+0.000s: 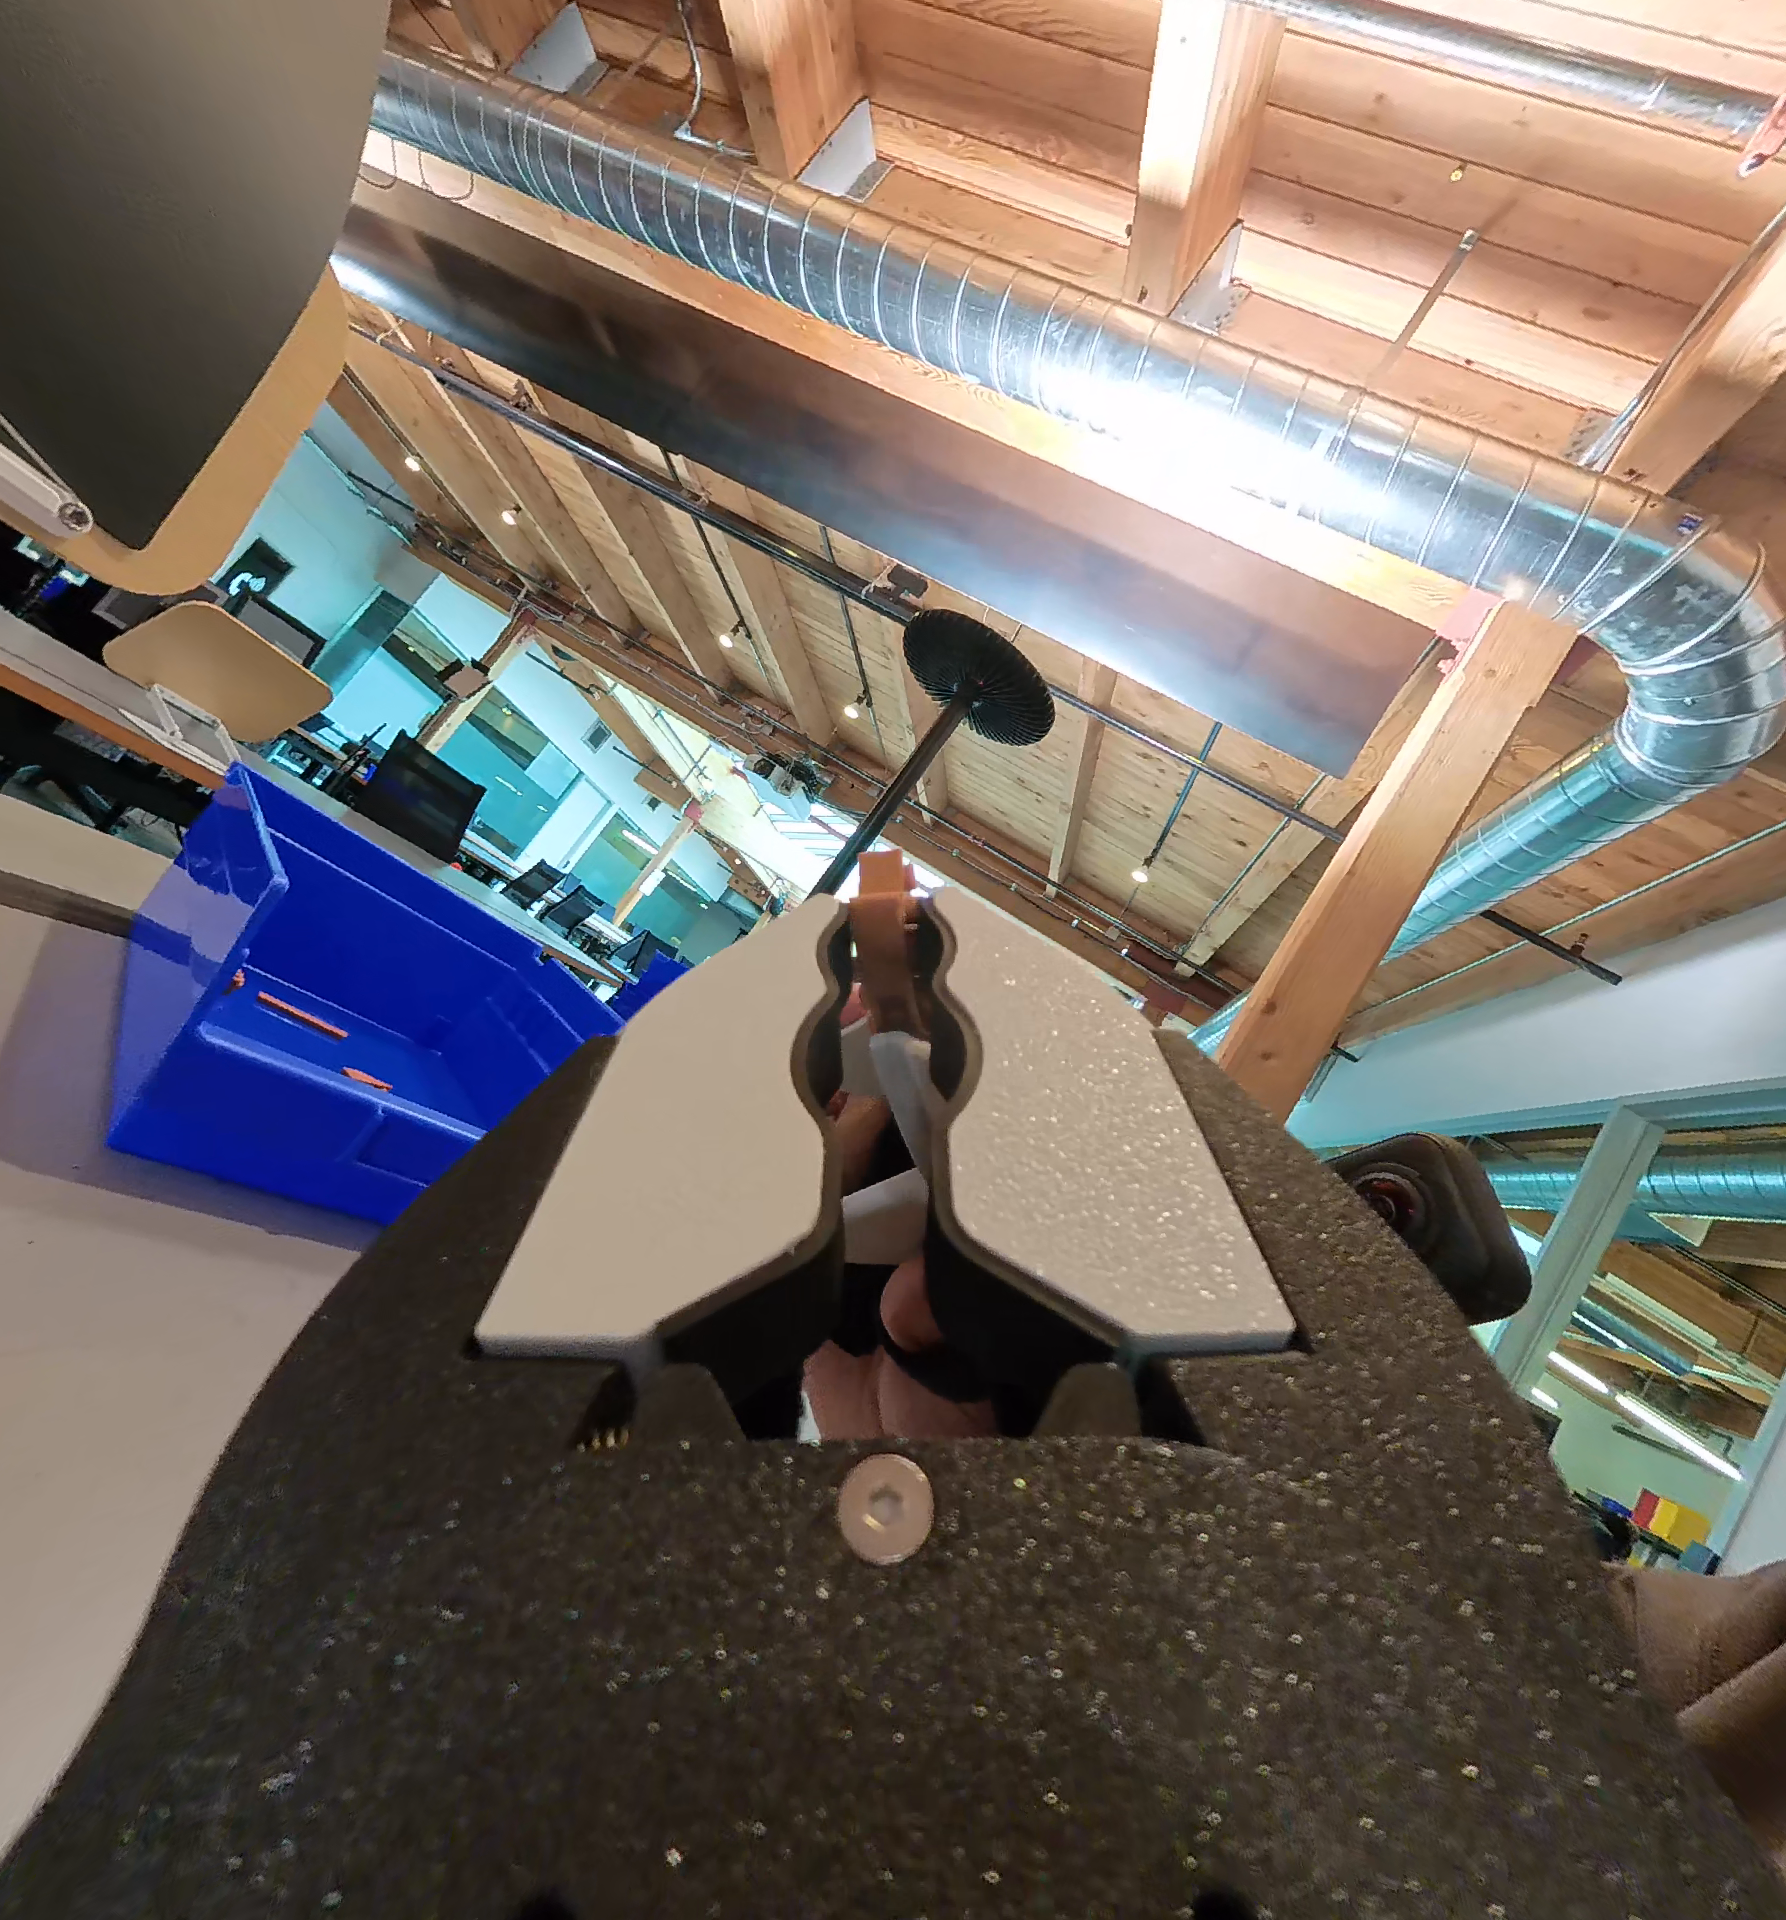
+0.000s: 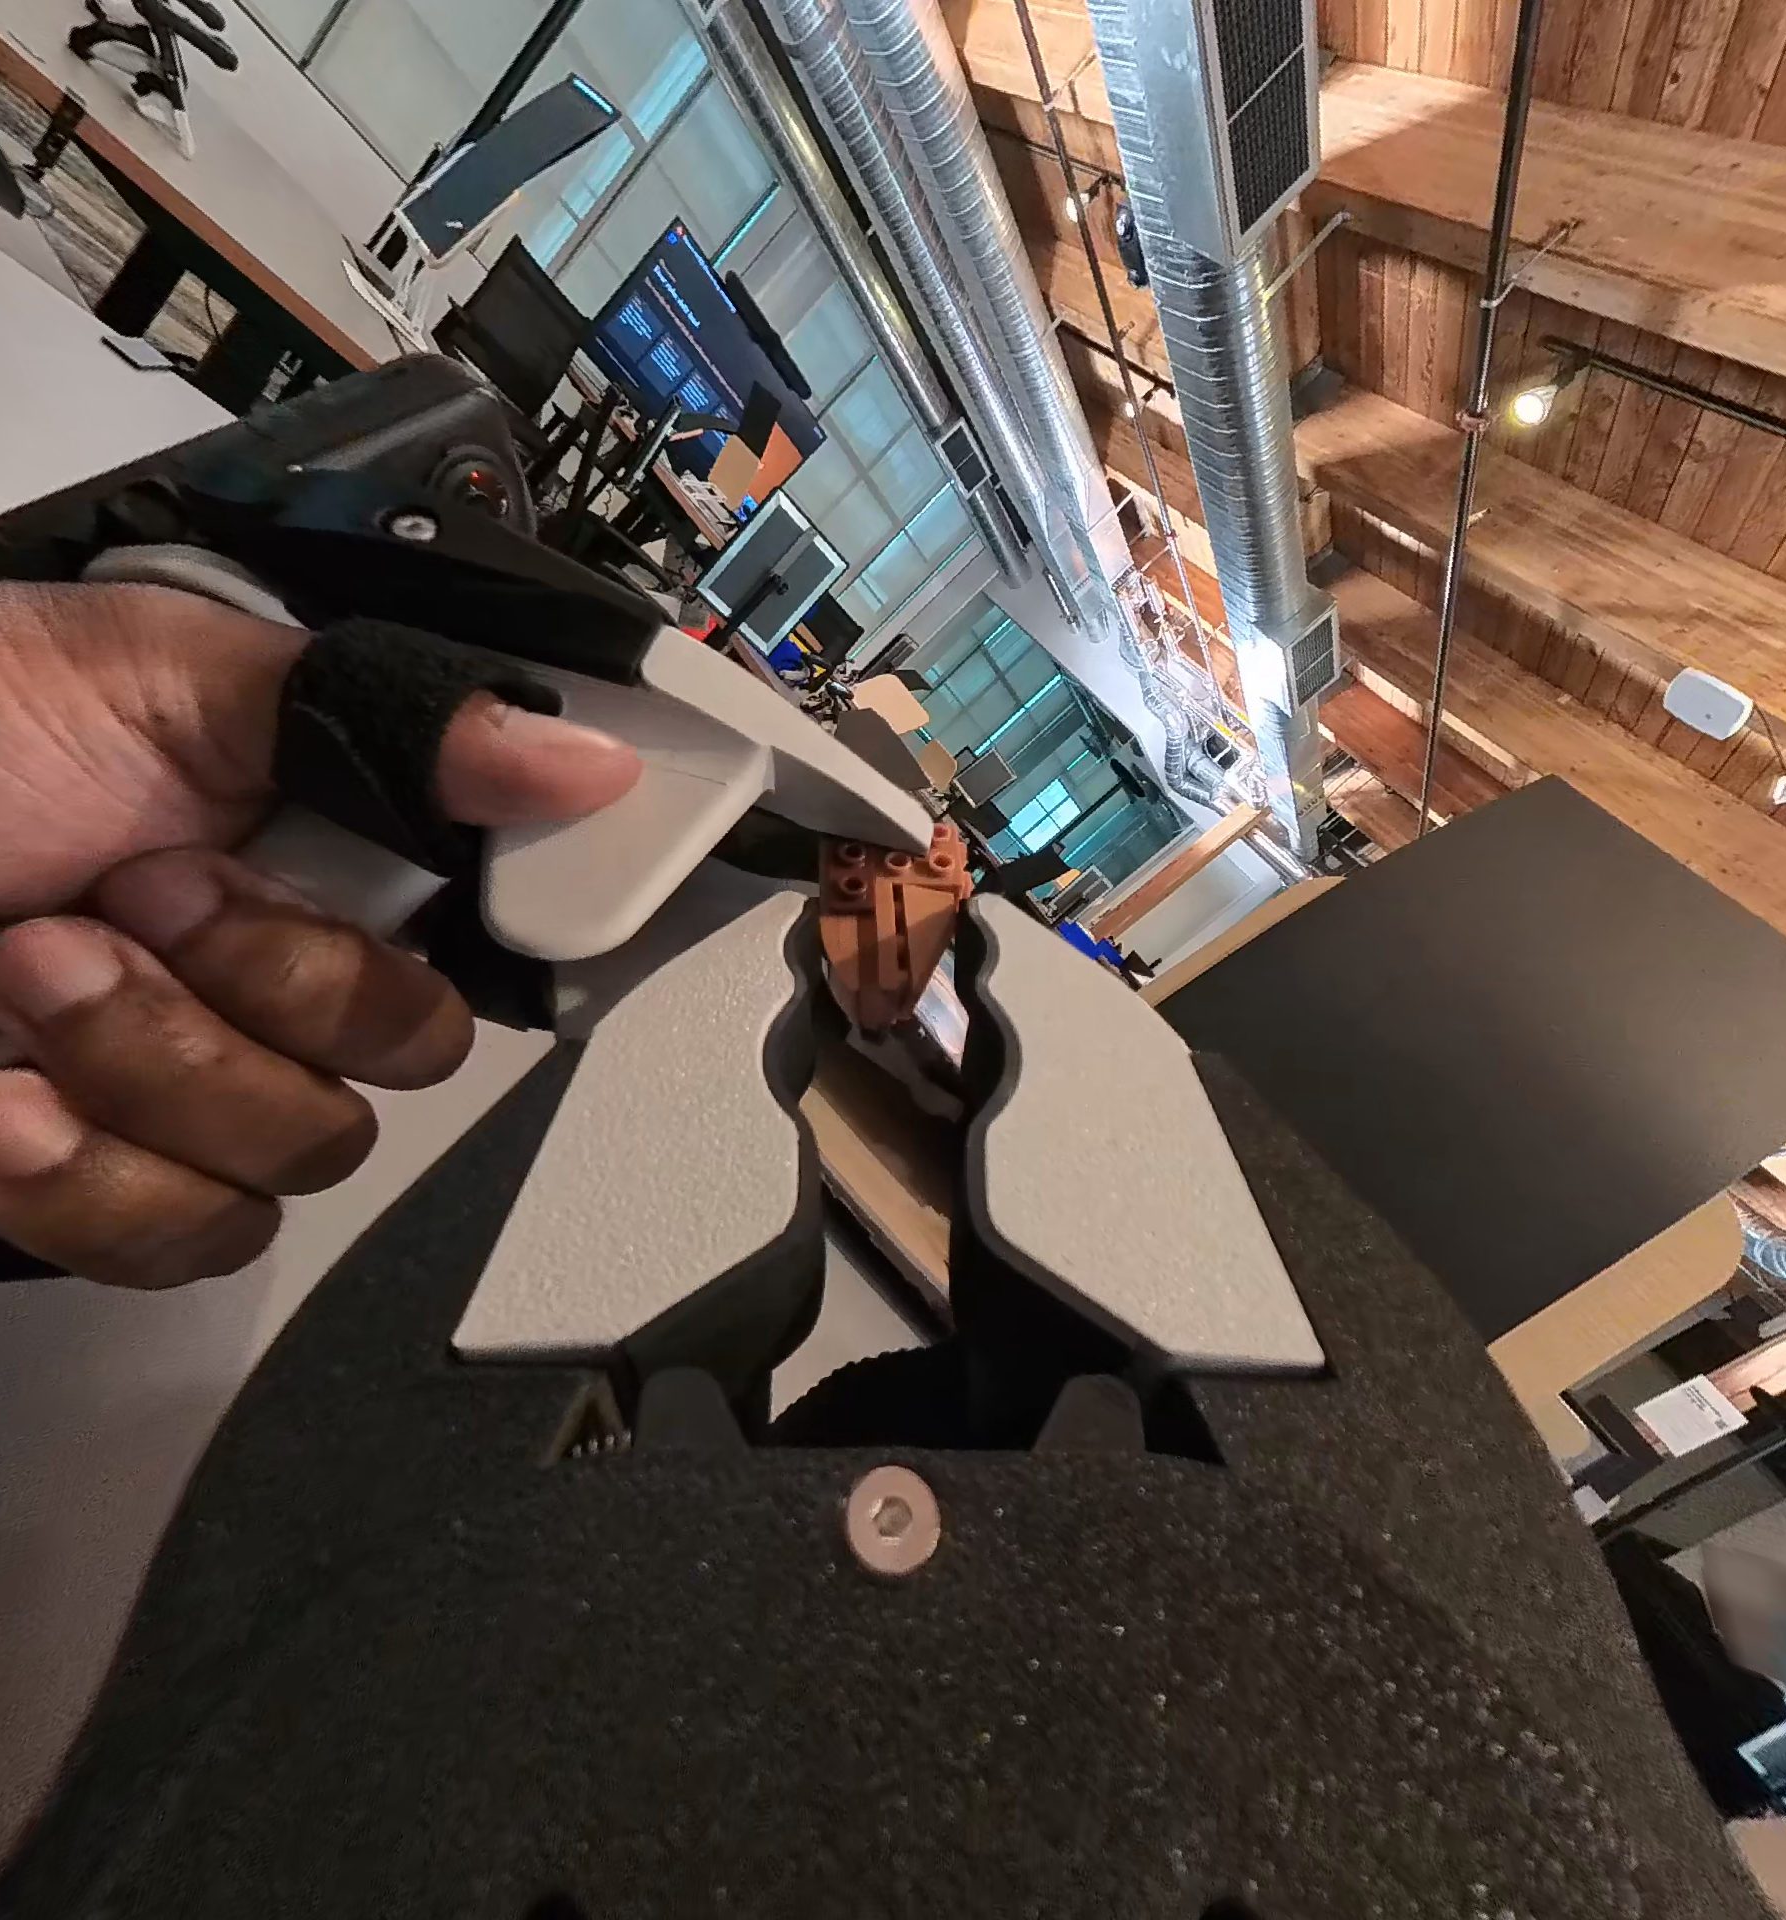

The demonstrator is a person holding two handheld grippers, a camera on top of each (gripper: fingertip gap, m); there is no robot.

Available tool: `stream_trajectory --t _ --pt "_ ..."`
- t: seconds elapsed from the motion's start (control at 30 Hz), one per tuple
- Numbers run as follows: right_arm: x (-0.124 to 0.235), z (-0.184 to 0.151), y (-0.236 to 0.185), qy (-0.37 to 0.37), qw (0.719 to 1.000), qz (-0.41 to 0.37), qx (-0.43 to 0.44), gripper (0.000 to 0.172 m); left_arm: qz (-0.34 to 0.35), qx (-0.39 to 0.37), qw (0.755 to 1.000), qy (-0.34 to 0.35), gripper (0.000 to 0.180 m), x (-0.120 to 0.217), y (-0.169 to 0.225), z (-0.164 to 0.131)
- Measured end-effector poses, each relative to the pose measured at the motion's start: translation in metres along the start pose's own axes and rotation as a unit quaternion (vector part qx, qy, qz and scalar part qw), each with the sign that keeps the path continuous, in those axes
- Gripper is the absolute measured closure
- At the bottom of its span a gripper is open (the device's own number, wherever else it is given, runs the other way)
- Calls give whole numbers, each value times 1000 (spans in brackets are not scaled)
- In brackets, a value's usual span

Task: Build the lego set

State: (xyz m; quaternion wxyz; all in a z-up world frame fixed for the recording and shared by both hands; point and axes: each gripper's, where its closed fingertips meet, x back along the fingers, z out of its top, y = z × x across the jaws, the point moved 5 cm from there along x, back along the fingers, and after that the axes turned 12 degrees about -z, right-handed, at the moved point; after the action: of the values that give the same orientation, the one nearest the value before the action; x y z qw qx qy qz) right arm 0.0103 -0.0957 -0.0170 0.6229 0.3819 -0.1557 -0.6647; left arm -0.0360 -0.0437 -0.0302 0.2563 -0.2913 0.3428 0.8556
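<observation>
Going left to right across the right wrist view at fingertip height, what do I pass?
The person's hand → the left gripper's pale fingers → the brown studded brick piece between the right gripper's fingers → the black panel with a tan edge.

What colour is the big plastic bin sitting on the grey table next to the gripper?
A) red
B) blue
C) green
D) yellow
B, because the left wrist view shows a glossy blue plastic bin standing open on the grey table, to the left of the gripper's fingers, with small orange pieces lying inside it.
</observation>
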Motion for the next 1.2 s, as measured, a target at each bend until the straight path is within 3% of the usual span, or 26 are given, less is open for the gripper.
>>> stream_trajectory --t 0.37,0.5,0.77,1.2 --pt "1 3 5 4 1000 -3 -8 147 -16 25 999 -28 152 0 2 -1" --pt "2 5 2 8 1000 0 -7 147 -35 40 998 -31 165 -1 4 -5" --pt "7 14 4 38 998 1 -55 143 -89 48 995 -6 166 0 13 3" --pt "16 31 5 67 991 23 -110 146 -153 46 986 -47 165 -5 27 -4"
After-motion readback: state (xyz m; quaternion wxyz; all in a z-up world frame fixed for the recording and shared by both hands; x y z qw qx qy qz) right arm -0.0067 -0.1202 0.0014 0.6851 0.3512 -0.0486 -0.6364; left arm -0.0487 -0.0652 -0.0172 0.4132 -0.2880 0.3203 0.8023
